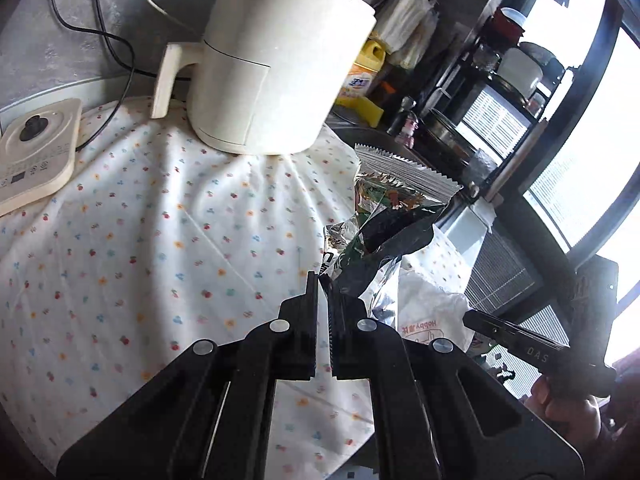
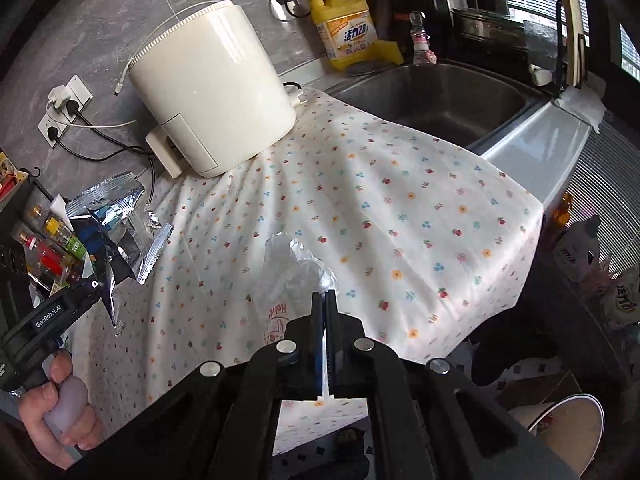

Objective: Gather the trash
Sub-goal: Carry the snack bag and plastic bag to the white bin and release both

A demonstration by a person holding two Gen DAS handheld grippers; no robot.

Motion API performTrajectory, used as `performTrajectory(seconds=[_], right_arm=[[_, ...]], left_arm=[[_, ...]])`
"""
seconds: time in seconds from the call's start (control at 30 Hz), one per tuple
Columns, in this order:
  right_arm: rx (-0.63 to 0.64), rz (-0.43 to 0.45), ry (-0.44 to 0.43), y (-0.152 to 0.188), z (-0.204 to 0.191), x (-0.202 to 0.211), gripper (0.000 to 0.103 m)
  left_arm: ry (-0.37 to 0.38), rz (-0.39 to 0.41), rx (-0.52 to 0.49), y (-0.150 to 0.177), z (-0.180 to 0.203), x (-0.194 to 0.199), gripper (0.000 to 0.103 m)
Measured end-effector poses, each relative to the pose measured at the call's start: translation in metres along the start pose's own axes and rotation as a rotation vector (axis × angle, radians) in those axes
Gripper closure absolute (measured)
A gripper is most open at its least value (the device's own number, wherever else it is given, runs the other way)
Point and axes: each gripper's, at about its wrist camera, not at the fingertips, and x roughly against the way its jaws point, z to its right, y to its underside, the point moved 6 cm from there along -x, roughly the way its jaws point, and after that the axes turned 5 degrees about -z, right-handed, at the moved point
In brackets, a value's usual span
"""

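My left gripper point(image 1: 324, 280) is shut on a crumpled dark foil snack wrapper point(image 1: 384, 224) and holds it above the flowered cloth point(image 1: 140, 248). The wrapper also shows in the right wrist view point(image 2: 116, 228), at the left, held by the left gripper point(image 2: 98, 286). My right gripper point(image 2: 325, 294) is shut on a thin white plastic bag point(image 2: 296, 268) with red print, over the cloth point(image 2: 400, 208). The bag shows in the left wrist view point(image 1: 428, 312), just right of the wrapper, with the right gripper point(image 1: 470, 316) on it.
A cream air fryer point(image 2: 212, 96) stands at the back of the cloth. A steel sink point(image 2: 440, 96) lies behind on the right, with a yellow detergent bottle point(image 2: 348, 28) beside it. A paper cup point(image 2: 560, 428) sits low at the right. A cream scale-like device point(image 1: 36, 152) lies at the left.
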Motion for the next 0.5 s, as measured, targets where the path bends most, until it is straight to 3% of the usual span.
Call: performTrajectory(seconds=[0.5], right_arm=[[-0.262,0.011,0.160,0.118,0.209,0.108,0.101]], left_arm=[[0.139,-0.174,-0.174,0.112,0.189,-0.060,0.098]])
